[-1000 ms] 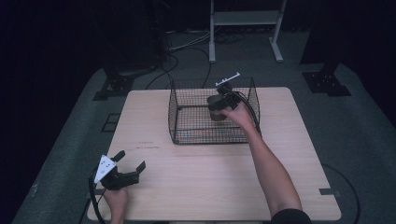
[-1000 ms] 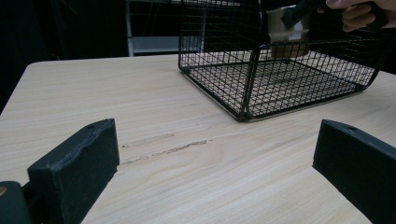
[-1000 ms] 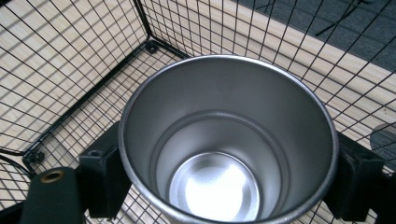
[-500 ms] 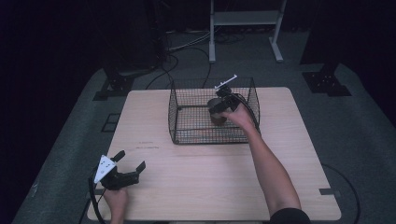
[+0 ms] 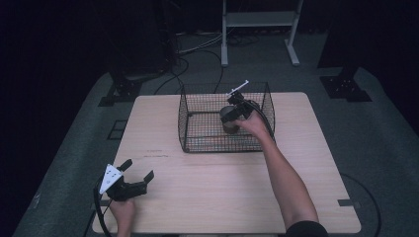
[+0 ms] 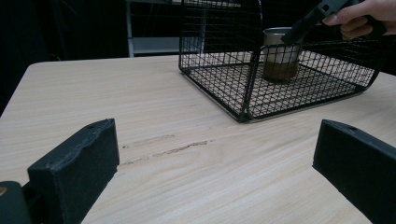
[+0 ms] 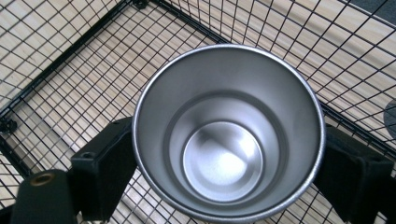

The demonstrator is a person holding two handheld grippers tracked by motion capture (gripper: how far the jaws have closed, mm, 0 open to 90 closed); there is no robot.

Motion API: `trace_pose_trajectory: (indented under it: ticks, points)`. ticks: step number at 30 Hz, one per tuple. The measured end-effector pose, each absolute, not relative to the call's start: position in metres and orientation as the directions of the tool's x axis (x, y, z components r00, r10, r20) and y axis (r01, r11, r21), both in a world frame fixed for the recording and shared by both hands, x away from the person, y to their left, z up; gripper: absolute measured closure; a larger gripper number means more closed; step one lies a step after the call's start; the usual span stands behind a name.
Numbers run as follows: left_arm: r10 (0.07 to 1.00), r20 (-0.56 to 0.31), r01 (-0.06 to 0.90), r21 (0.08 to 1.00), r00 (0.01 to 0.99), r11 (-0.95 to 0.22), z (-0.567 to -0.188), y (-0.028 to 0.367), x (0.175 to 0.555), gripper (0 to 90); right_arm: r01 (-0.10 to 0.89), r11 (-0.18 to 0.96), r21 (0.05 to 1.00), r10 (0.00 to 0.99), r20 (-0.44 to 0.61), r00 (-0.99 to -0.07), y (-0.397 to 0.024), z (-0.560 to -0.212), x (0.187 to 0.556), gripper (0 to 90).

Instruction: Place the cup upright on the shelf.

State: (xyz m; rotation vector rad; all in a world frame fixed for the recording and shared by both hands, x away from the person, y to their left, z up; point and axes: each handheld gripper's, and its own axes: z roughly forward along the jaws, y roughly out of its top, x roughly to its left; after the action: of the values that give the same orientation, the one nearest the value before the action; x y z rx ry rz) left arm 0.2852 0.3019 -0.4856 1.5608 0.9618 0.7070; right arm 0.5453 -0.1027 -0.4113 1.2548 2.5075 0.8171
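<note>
Inside the basket (image 5: 197, 136), your right gripper (image 7: 224, 172) has its jaws against both sides of the steel cup (image 7: 228, 149); clamped on it, by the look of it, with the cup upright and empty, at or just above the wire floor. Your left gripper (image 5: 129, 181) rests near the table's (image 5: 222, 197) front-left corner, jaws wide apart, holding nothing. Judged: cup is in the basket, grip not yet let go; release and withdrawal remain.

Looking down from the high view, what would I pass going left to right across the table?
Left claw with its grey three-cornered plate → black wire mesh basket → shiny steel cup inside the basket → right claw around that cup.
</note>
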Motion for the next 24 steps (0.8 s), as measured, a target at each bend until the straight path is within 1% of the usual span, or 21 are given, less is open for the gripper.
trace_pose_trajectory:
  ticks: [8, 12, 24]
  points:
    - [0.871, -0.057, 0.206, 0.977, 0.488, -0.051, -0.4856, 0.3021, 0.2852, 0.0, 0.666, 0.477, 0.574, 0.790, 0.052, -0.611, -0.1038, -0.4097, 0.5447, 13.0]
    - [0.872, -0.057, 0.207, 0.977, 0.486, -0.052, -0.4856, 0.3021, 0.2851, 0.0, 0.653, 0.481, 0.586, 0.789, 0.035, -0.613, -0.1030, -0.4036, 0.5430, 12.6]
    - [0.872, -0.056, 0.207, 0.977, 0.487, -0.052, -0.4856, 0.3019, 0.2850, 0.0, 0.665, 0.472, 0.579, 0.796, 0.044, -0.603, -0.1075, -0.4035, 0.5437, 12.4]
